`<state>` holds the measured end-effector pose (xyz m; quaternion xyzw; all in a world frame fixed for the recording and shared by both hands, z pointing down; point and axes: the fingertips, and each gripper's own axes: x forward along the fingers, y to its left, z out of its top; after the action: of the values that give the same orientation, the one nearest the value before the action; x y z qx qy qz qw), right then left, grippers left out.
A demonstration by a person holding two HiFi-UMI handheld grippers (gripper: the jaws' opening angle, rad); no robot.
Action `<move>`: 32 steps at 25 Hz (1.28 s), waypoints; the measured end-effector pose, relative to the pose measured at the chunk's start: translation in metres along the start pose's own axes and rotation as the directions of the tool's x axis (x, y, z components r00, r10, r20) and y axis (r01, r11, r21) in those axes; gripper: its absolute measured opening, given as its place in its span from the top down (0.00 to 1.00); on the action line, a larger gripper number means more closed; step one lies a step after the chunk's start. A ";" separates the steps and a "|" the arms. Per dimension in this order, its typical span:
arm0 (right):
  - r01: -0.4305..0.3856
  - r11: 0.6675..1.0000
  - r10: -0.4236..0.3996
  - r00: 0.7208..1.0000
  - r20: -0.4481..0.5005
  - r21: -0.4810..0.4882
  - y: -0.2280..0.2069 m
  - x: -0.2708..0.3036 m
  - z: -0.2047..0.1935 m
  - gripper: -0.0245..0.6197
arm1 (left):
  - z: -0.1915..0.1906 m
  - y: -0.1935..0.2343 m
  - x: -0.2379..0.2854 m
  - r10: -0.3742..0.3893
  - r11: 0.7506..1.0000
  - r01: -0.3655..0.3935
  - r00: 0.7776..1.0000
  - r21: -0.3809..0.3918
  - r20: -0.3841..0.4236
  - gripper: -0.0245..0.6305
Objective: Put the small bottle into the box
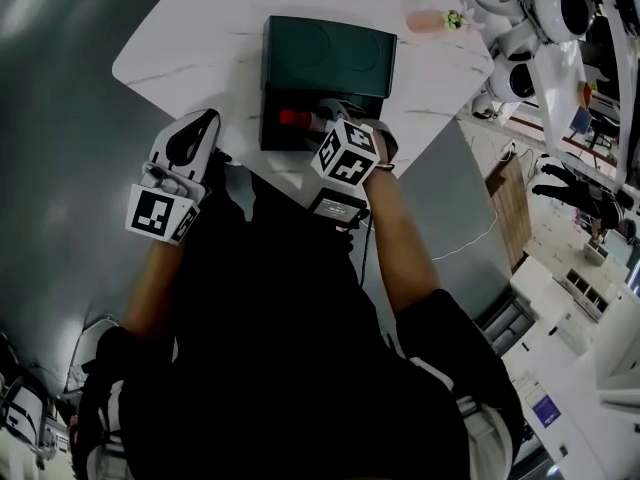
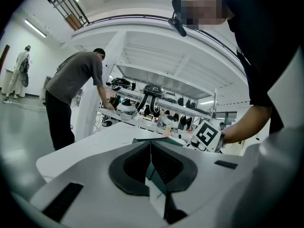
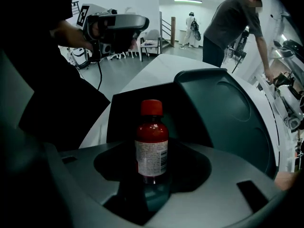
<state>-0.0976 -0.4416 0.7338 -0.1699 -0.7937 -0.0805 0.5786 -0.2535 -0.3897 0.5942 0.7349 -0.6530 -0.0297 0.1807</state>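
Note:
A small brown bottle (image 3: 152,145) with a red cap (image 1: 293,118) stands upright between the jaws of my right gripper (image 3: 152,177), which is shut on its lower body. It hangs over the open body of the dark green box (image 1: 283,133), whose lid (image 1: 330,53) is tipped back behind it. In the right gripper view the box wall (image 3: 126,110) and lid (image 3: 223,113) rise behind the bottle. My left gripper (image 1: 200,124) is at the table's left edge, away from the box, its pads (image 2: 142,163) pressed together with nothing between them.
The box rests on a white marble table (image 1: 200,38). A pink object (image 1: 435,20) lies at the table's far right corner. A person (image 2: 76,94) bends over a bench of equipment beyond the table. Grey floor surrounds the table.

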 end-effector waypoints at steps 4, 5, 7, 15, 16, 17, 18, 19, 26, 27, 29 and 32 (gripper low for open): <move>-0.018 1.000 0.018 1.000 -0.023 0.002 0.001 0.006 0.002 0.60 | -0.001 0.004 -0.001 0.001 1.000 -0.001 1.000 -0.004 0.002 0.93; -0.022 1.000 0.022 0.999 -0.032 0.005 0.002 0.008 0.002 0.60 | 0.000 0.005 -0.002 0.002 1.000 -0.002 1.000 -0.004 0.002 0.93; -0.027 0.999 0.027 0.999 -0.032 0.018 0.004 0.008 0.002 0.60 | 0.002 0.005 -0.004 0.003 1.000 -0.003 1.000 -0.004 0.002 0.93; -0.035 0.996 0.038 0.999 -0.032 0.083 0.000 0.014 -0.002 0.58 | 0.001 0.009 -0.002 -0.020 1.000 0.020 1.000 0.006 0.010 0.93; -0.035 0.994 0.038 0.999 -0.028 0.101 -0.001 0.013 -0.003 0.58 | 0.004 0.008 -0.001 -0.029 1.000 0.029 0.999 0.012 0.016 0.93; -0.035 0.992 0.037 0.999 -0.018 0.120 -0.001 0.010 -0.002 0.58 | 0.006 0.008 0.000 -0.039 0.999 0.039 0.999 0.017 0.021 0.93; -0.035 0.990 0.036 0.999 -0.005 0.139 -0.002 0.006 -0.001 0.58 | 0.009 0.008 0.000 -0.050 0.999 0.049 0.998 0.022 0.025 0.93; -0.032 0.987 0.031 0.999 0.011 0.157 -0.003 0.001 0.001 0.58 | 0.012 0.008 0.000 -0.061 0.998 0.060 0.998 0.027 0.029 0.93; 0.051 0.942 -0.150 0.948 0.279 0.332 -0.020 -0.077 0.052 0.73 | 0.049 0.013 -0.005 -0.163 0.985 0.158 0.984 0.077 0.075 0.93; 0.076 0.926 -0.207 0.921 0.329 0.370 -0.026 -0.094 0.060 0.82 | 0.057 0.013 -0.004 -0.184 0.981 0.177 0.980 0.080 0.080 0.93; 0.119 0.888 -0.324 0.848 0.420 0.445 -0.034 -0.130 0.074 0.90 | 0.073 0.009 -0.002 -0.232 0.971 0.225 0.969 0.079 0.083 0.93; 0.161 0.820 -0.490 0.695 0.527 0.550 -0.038 -0.184 0.093 0.91 | 0.098 0.002 0.000 -0.311 0.948 0.302 0.946 0.100 0.095 0.93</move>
<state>-0.1439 -0.4794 0.5327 0.1041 -0.9556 0.0704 0.2664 -0.2832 -0.4121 0.5033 0.8317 -0.5403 -0.0701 0.1066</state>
